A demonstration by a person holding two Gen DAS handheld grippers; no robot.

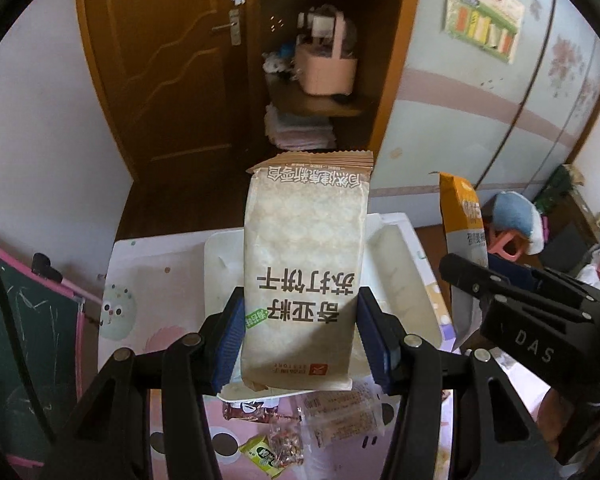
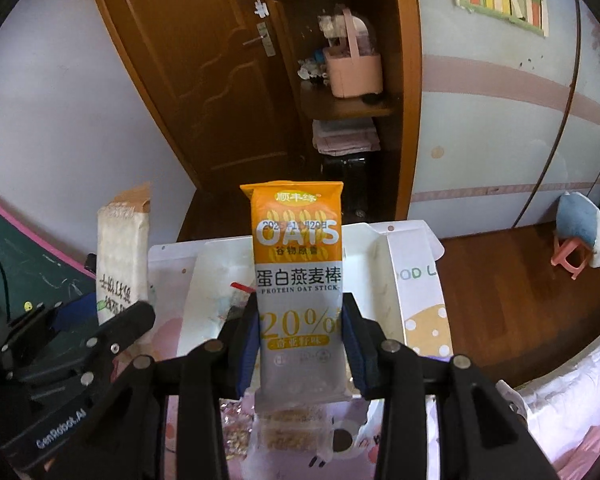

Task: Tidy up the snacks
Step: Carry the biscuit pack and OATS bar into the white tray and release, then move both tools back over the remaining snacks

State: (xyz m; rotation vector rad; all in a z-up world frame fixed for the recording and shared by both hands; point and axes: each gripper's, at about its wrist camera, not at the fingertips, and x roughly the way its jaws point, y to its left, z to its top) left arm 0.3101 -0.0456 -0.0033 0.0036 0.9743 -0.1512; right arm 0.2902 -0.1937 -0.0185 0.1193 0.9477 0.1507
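I hold two packets: my left gripper (image 1: 300,344) clamps one cracker packet (image 1: 304,272); my right gripper (image 2: 300,340) clamps one bar (image 2: 300,280) reading "OATS", "PROTEIN OAT STICK", "20%".

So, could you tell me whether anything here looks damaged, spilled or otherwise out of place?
Nothing stands out. The left gripper holds the soda cracker pack and the right gripper holds the oat stick pack, both intact, above the white tray. Loose snacks lie on the table.
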